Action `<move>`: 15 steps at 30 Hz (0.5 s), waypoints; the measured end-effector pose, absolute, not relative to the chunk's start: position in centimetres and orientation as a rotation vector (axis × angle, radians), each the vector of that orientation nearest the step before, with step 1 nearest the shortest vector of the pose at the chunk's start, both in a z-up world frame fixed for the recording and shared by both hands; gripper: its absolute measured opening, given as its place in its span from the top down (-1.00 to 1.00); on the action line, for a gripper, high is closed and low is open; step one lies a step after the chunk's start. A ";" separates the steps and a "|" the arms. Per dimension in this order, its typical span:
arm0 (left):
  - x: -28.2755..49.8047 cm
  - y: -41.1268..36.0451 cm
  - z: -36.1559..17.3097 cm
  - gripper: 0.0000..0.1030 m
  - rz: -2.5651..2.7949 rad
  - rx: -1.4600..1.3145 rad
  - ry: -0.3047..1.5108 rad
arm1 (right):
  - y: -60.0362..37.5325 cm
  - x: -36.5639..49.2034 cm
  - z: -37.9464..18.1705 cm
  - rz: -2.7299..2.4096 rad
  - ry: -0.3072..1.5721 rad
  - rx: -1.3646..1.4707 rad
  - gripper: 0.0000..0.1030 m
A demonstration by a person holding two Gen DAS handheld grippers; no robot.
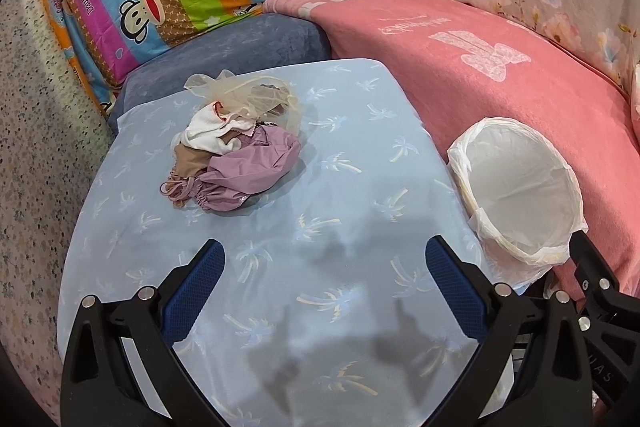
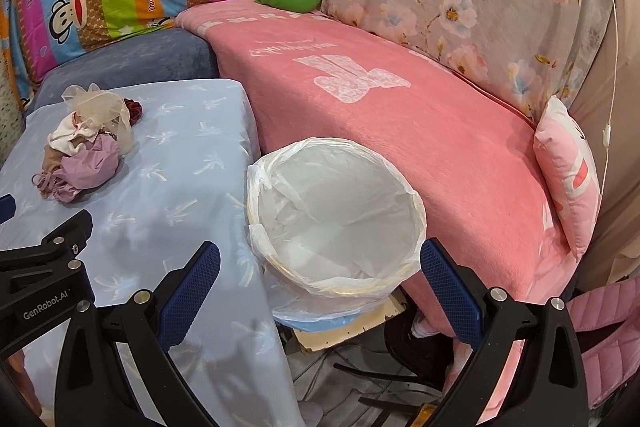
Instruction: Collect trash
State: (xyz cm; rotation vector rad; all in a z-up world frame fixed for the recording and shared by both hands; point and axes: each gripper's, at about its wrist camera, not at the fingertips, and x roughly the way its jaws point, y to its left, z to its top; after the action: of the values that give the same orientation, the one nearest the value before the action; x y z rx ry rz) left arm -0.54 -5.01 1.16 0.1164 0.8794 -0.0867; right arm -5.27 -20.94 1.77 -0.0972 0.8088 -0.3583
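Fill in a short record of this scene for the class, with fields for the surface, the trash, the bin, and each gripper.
surface: light blue cloth with palm print
trash: crumpled heap of purple, white and tan pieces with a clear bag on top, lying on the cloth
bin: white-lined bin, empty, beside the cloth, against the pink blanket
left gripper: open, holding nothing, short of the heap
right gripper: open, holding nothing, at the bin

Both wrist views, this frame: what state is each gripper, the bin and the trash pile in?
Left gripper: open, empty, above the blue cloth.
Right gripper: open, empty, fingers either side of the bin in view.
Bin: upright, lined with a white bag, nothing visible inside.
Trash pile: bunched on the blue cloth, outside the bin, untouched.
Clear plastic bag: crumpled at the pile's far side.
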 end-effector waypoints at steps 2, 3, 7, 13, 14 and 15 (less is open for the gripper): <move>-0.5 -5.2 1.1 -0.87 -0.089 0.118 0.879 | -20.9 -5.3 1.8 -0.359 0.809 -0.096 -0.88; -0.5 -5.3 1.1 -0.87 -0.089 0.120 0.879 | -20.9 -5.3 1.8 -0.359 0.809 -0.097 -0.88; -0.5 -5.5 1.1 -0.87 -0.090 0.121 0.879 | -21.0 -5.3 1.8 -0.359 0.809 -0.095 -0.88; -0.6 -5.7 1.1 -0.87 -0.089 0.123 0.877 | -21.2 -5.3 1.9 -0.362 0.808 -0.095 -0.88; -0.5 -5.6 1.1 -0.87 -0.089 0.123 0.878 | -21.2 -5.3 1.9 -0.362 0.808 -0.095 -0.88; -0.6 -5.7 1.1 -0.87 -0.089 0.123 0.878 | -21.2 -5.3 1.9 -0.362 0.808 -0.095 -0.88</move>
State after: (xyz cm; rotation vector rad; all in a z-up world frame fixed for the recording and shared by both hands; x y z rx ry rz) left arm -0.56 -5.71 1.07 0.1225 0.8777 -0.0893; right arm -5.30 -21.19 1.95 -0.0954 0.8078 -0.3619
